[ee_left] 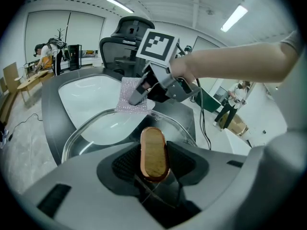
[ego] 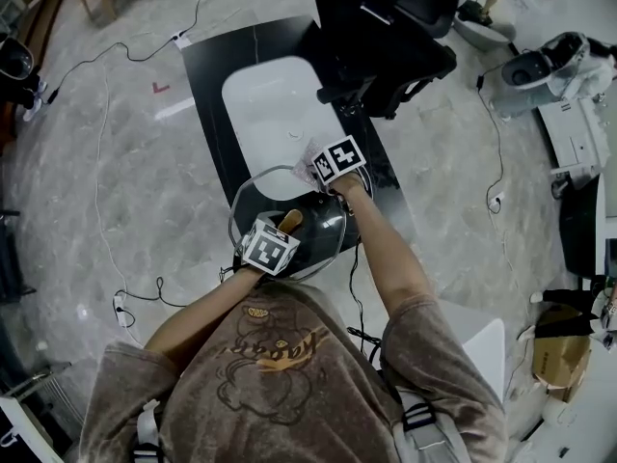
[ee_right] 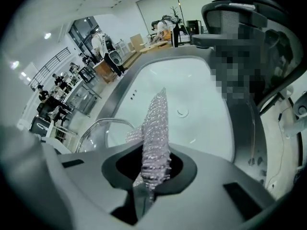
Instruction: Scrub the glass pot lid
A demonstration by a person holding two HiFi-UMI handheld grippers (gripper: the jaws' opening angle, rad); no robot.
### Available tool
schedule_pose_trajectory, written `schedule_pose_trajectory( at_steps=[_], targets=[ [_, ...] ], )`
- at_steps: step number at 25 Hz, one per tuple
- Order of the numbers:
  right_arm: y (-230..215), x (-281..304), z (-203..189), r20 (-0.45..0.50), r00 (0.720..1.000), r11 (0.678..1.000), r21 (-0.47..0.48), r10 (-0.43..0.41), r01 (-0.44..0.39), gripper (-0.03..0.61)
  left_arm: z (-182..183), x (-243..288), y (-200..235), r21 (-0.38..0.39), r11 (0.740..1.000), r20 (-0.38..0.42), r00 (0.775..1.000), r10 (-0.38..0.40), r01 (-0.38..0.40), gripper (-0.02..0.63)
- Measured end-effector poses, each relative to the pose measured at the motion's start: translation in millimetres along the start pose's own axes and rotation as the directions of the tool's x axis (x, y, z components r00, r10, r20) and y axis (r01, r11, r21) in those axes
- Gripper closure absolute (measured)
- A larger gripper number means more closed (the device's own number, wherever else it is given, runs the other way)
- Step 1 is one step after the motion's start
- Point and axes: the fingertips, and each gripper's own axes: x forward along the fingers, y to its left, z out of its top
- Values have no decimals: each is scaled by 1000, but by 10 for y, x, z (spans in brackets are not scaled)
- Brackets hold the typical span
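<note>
On the near end of a white basin set in a black surface, head view: one round glass lid with a wooden handle at its middle. Left tool sits at the handle. Right tool sits at the lid's far rim. One black chair stands beyond the basin.

Left gripper view: jaws stand wide, clamped on the wooden handle, one on each flat side. The glass spreads ahead over the basin's edge. Opposite, the right tool holds a sparkly cloth down at the lid's far rim, seemingly touching it.

Right gripper view: jaws are closed on the cloth, which juts ahead as a folded strip. The lid's rim shows low at left, with the basin behind it.
</note>
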Motion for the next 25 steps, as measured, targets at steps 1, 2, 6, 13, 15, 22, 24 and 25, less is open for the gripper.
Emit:
schedule_pose_trajectory(
  at_steps=[1, 2, 6, 13, 15, 22, 24, 25],
  targets=[
    [57, 34, 56, 5, 1000, 1000, -9, 9, -9, 508, 1, -2, 0, -2, 1000, 1, 1000, 2, -2, 423],
    [116, 69, 109, 10, 1000, 1000, -19, 18, -18, 508, -2, -2, -1, -3, 1000, 1, 1000, 3, -3, 423],
    [377, 190, 276, 14, 998, 995, -81, 64, -63, 508, -12, -1, -5, -5, 1000, 2, 1000, 2, -2, 423],
    [887, 360, 408, -25, 990, 966, -213, 141, -143, 508, -29, 0, -10, -7, 1000, 3, 1000, -1, 1, 423],
    [1057, 409, 424, -34, 984, 948, -265, 174, -177, 508, -33, -1, -4, -9, 1000, 0, 1000, 0, 0, 423],
    [1516, 495, 367, -82, 968, 867, -432, 236, -248, 508, -32, -6, -2, -17, 1000, 8, 1000, 3, -3, 423],
    [1640, 518, 327, -110, 962, 836, -476, 250, -272, 508, -32, 5, -4, -18, 1000, 14, 1000, 5, -4, 423],
    [1704, 527, 305, -127, 958, 820, -496, 257, -286, 508, -23, 11, 0, -14, 1000, 23, 1000, 7, -7, 423]
  ],
)
